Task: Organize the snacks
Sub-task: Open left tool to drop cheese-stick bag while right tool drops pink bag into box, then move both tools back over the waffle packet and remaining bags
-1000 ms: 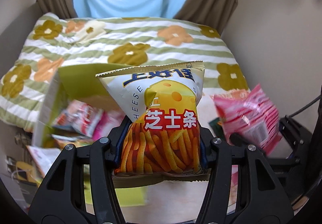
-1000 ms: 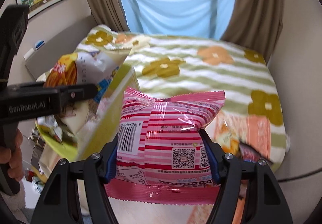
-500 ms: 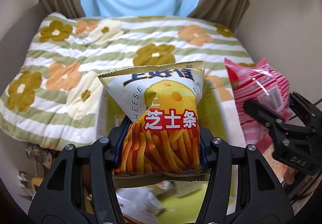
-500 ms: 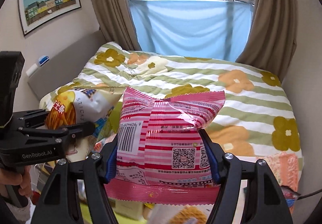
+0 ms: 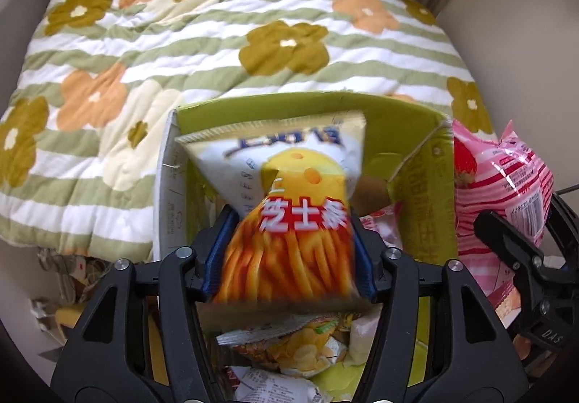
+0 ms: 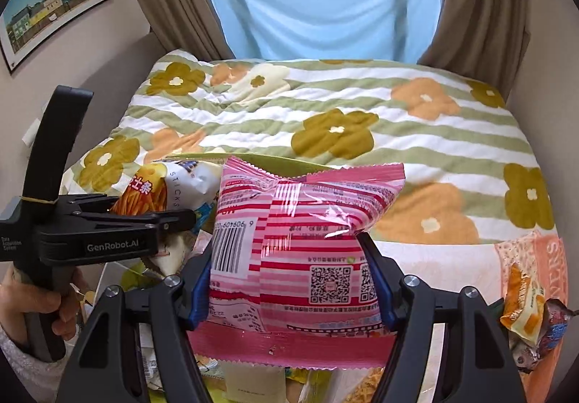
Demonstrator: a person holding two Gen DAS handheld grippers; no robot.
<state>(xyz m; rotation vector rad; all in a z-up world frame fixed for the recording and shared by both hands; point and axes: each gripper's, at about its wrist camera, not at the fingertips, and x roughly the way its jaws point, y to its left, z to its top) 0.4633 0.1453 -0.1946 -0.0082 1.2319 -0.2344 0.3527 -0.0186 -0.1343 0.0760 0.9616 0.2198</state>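
My left gripper (image 5: 289,240) is shut on a cheese-stick snack bag (image 5: 286,218), white on top with orange sticks, held above a green cardboard box (image 5: 419,135) that has several snack packs inside. My right gripper (image 6: 293,258) is shut on a pink striped snack bag (image 6: 300,243) with a barcode and QR codes. That pink bag shows at the right of the left wrist view (image 5: 506,185), just outside the box wall. The left gripper and its cheese bag (image 6: 152,189) show at the left of the right wrist view.
A bed with a green-striped flower quilt (image 5: 217,41) lies behind the box. More snack packs (image 6: 532,309) lie at the right on an orange-patterned surface. Loose packs (image 5: 289,348) lie in the box below my left gripper. Curtains and a window stand at the back.
The left gripper has tilted down, so the green box now shows beneath the cheese bag. The right gripper with the pink bag stays beside it, shifted slightly.
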